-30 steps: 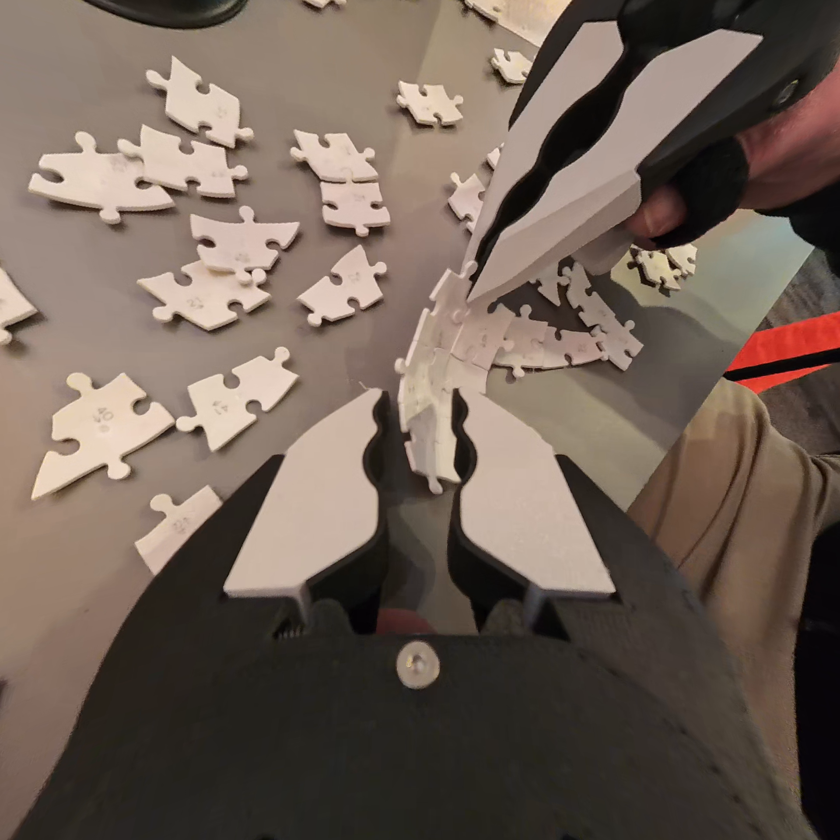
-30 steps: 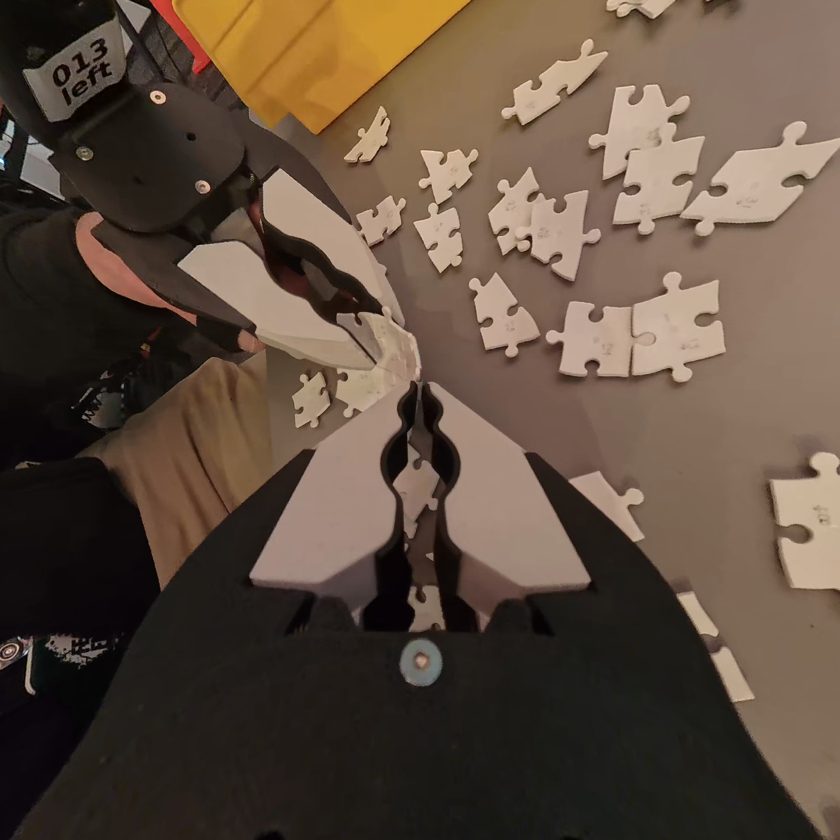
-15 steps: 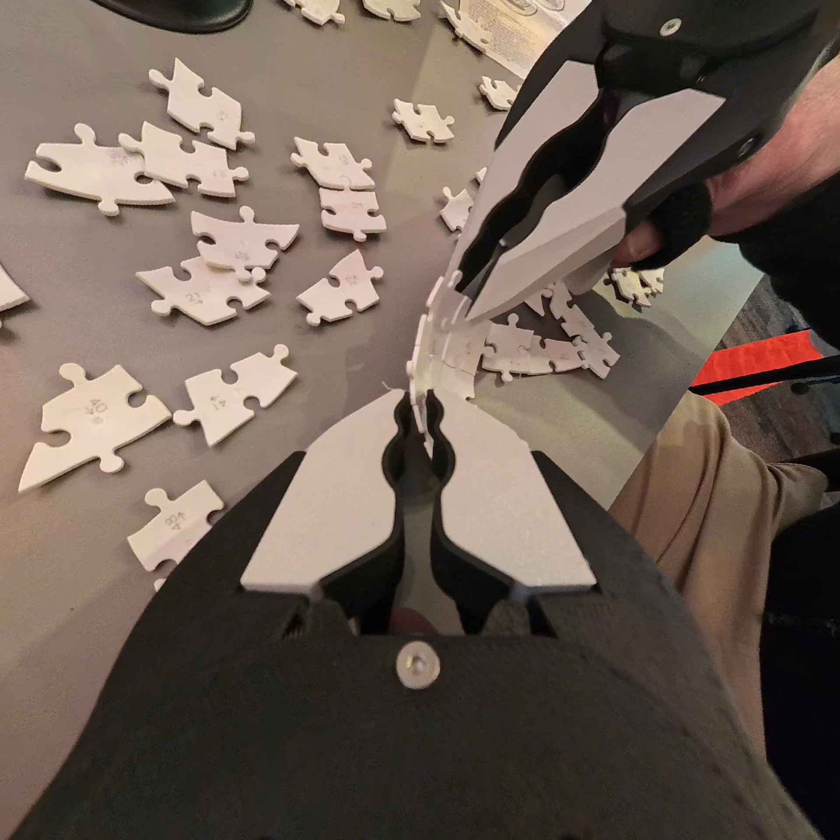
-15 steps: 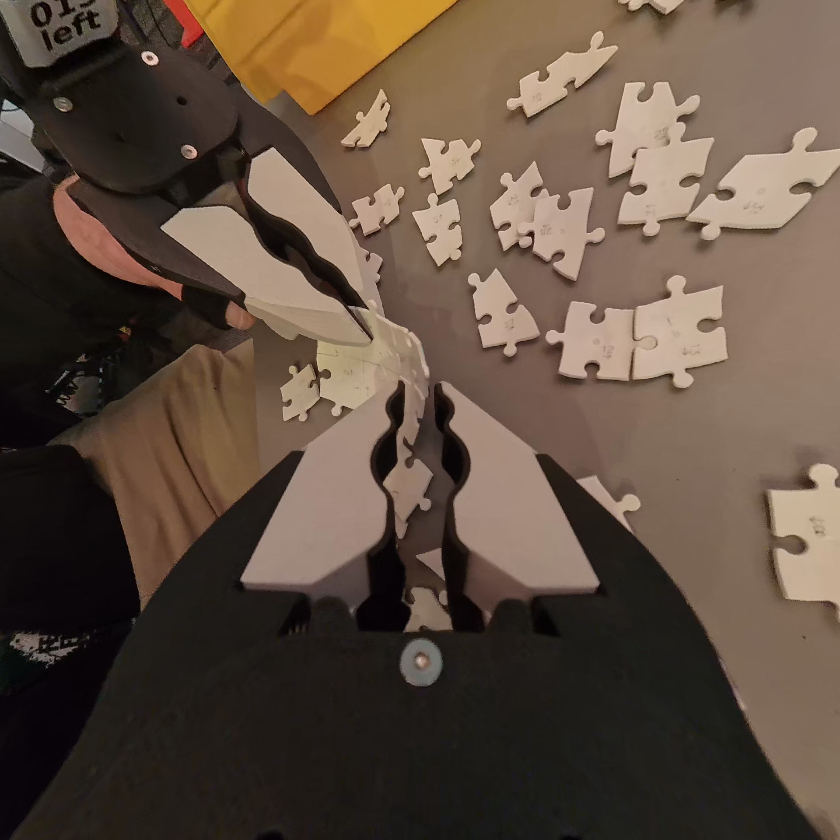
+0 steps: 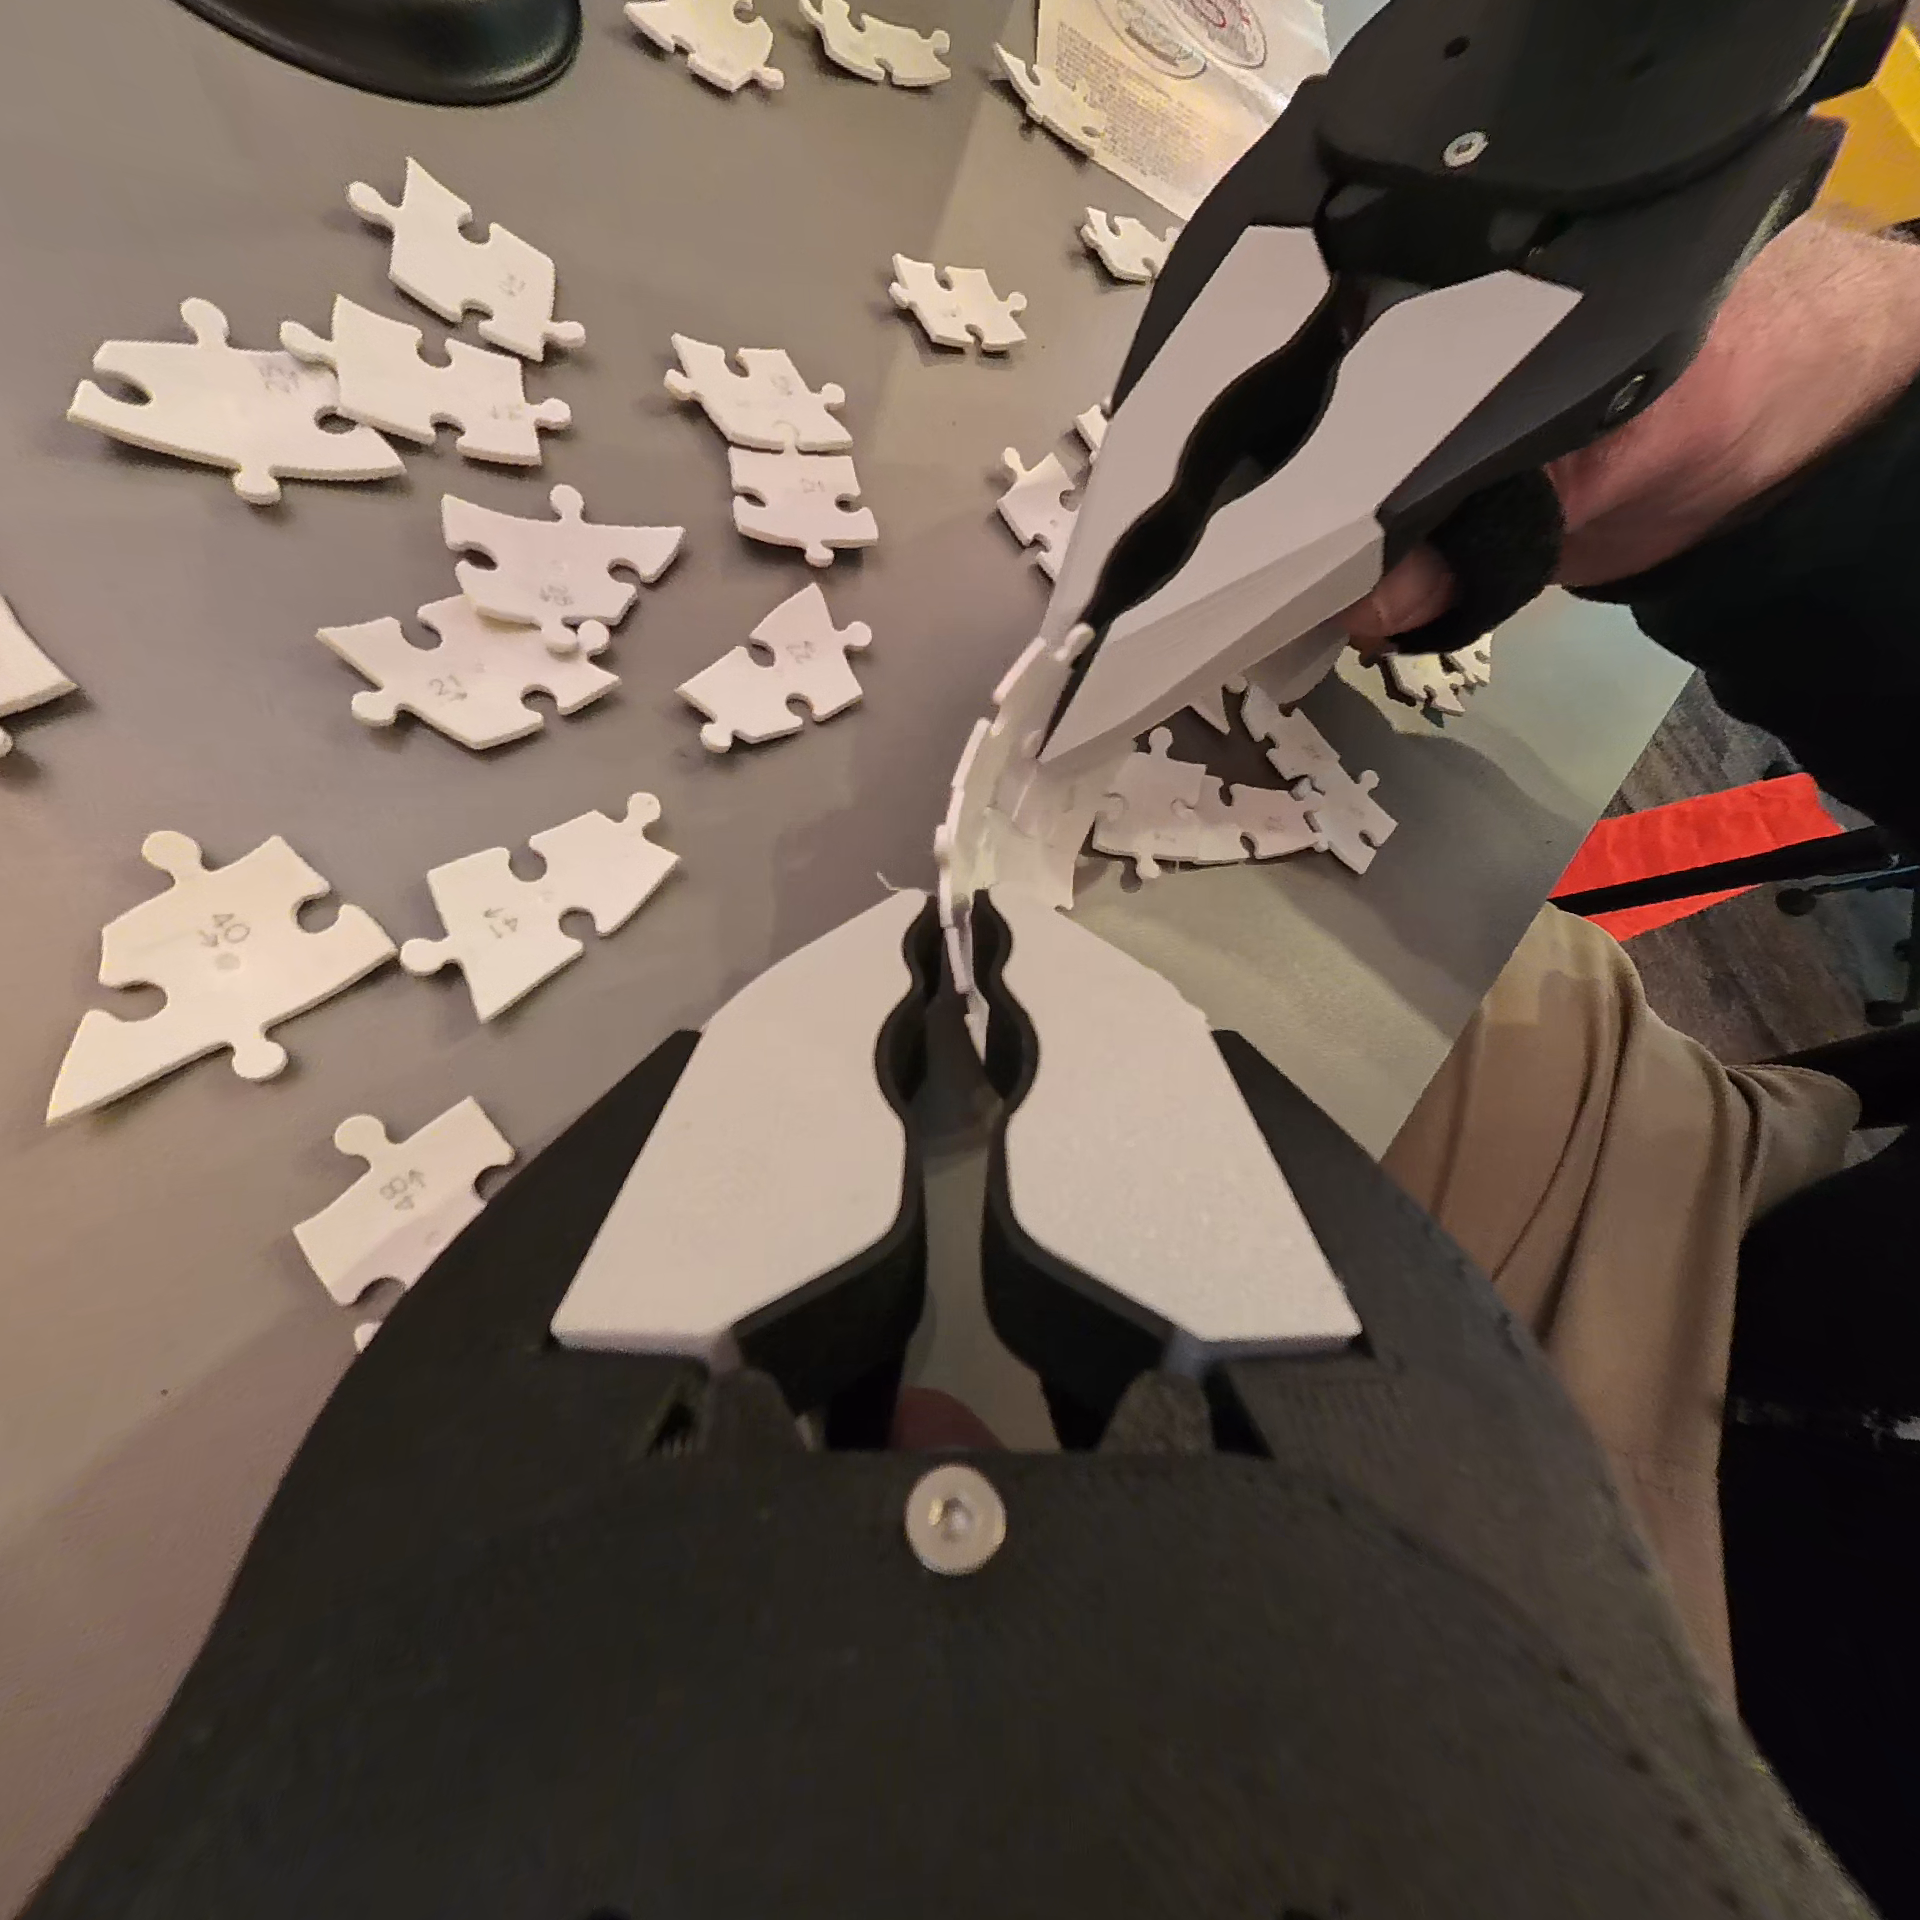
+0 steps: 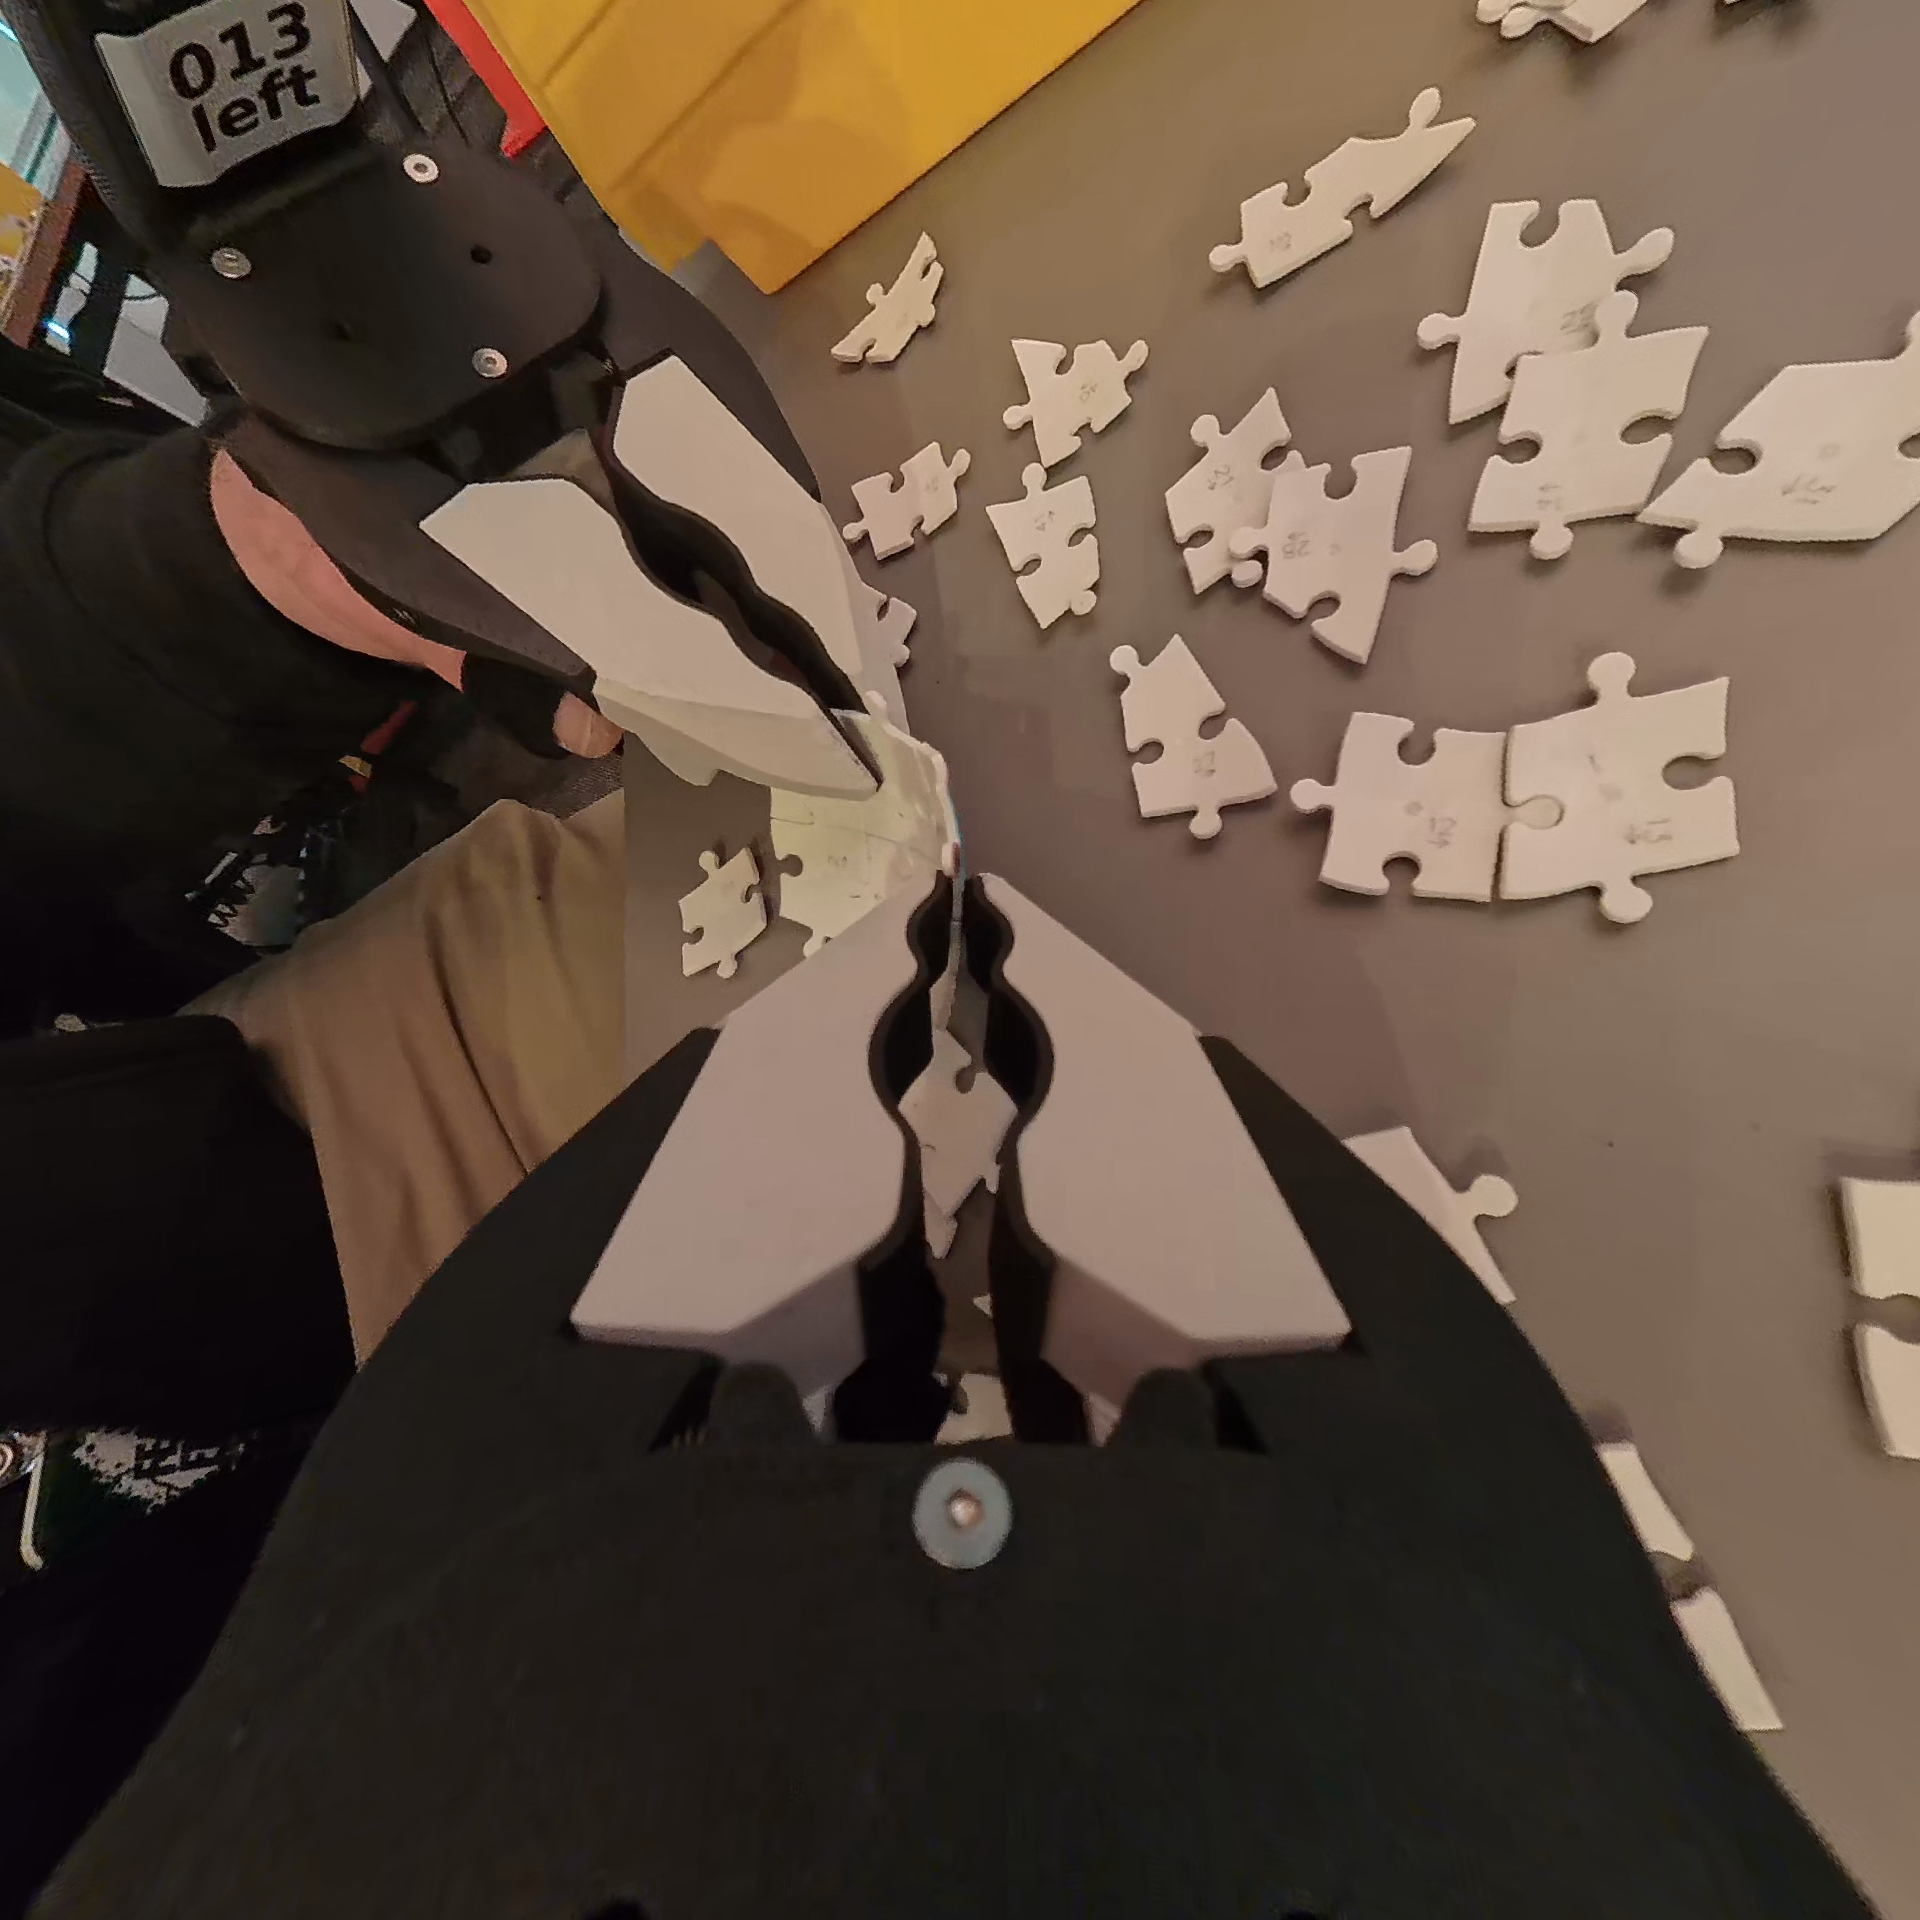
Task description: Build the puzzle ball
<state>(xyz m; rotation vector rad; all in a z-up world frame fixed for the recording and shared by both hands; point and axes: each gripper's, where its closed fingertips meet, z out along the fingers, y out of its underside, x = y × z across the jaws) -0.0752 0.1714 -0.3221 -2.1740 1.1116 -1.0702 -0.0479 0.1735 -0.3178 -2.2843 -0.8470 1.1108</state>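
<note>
A curved white section of joined puzzle pieces [image 5: 1003,821] stands on edge over the grey table [image 5: 831,166], its far end trailing on the surface [image 5: 1236,816]. My left gripper [image 5: 961,925] is shut on the section's near end. My right gripper [image 5: 1062,691] comes in from the upper right and is shut on its upper edge. In the right wrist view my right gripper [image 6: 956,894] pinches the section [image 6: 906,764] edge-on, and the left gripper [image 6: 864,740] grips it from the upper left. Several loose white pieces [image 5: 520,920] [image 6: 1517,805] lie flat around.
A yellow box [image 6: 831,125] lies at the table's far side. A black object [image 5: 416,42] and a printed sheet [image 5: 1143,73] sit at the back. The table edge runs just right of the grippers, beside a person's tan trouser leg [image 5: 1621,1164]. Both grippers' tips are close together, under 4 cm apart. From either gripper's tips it is about 20 cm to the black object [image 5: 416,42].
My left gripper closed from open onto the section's near end. The right gripper loosened briefly and gripped again higher up. The section now stands more upright.
</note>
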